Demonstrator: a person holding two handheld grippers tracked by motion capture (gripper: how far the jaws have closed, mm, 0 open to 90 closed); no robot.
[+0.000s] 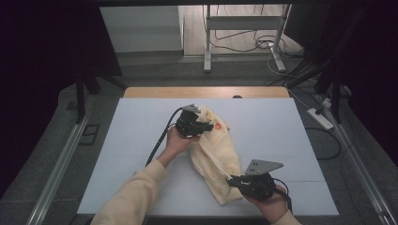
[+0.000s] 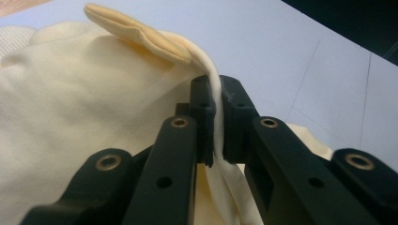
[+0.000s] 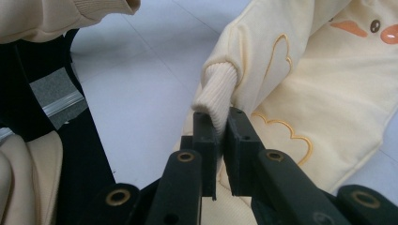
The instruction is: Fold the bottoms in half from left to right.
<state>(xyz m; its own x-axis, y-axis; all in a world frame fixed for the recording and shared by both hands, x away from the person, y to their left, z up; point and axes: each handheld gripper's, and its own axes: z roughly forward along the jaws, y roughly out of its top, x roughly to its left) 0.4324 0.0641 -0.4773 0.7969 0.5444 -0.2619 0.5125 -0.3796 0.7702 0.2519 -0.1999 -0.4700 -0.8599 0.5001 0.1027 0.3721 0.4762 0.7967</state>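
Observation:
A pale yellow child's sweatshirt (image 1: 217,151) with orange duck markings lies bunched on the white table cover (image 1: 141,136). My left gripper (image 1: 202,124) is at its far end, shut on a fold of the yellow fabric (image 2: 215,93) that passes between the jaws. My right gripper (image 1: 233,180) is at the near end, shut on the ribbed cuff (image 3: 217,101) of a sleeve. The same sweatshirt (image 3: 319,89) spreads to the right behind that cuff, with its orange duck print (image 3: 347,27) at the top.
The white cover sits on a wooden table (image 1: 206,92). Beyond it stand a metal frame leg (image 1: 207,42) and floor cables (image 1: 263,44). A power strip (image 1: 320,118) lies on the floor at the right. The person's sleeved left forearm (image 1: 131,194) crosses the near left.

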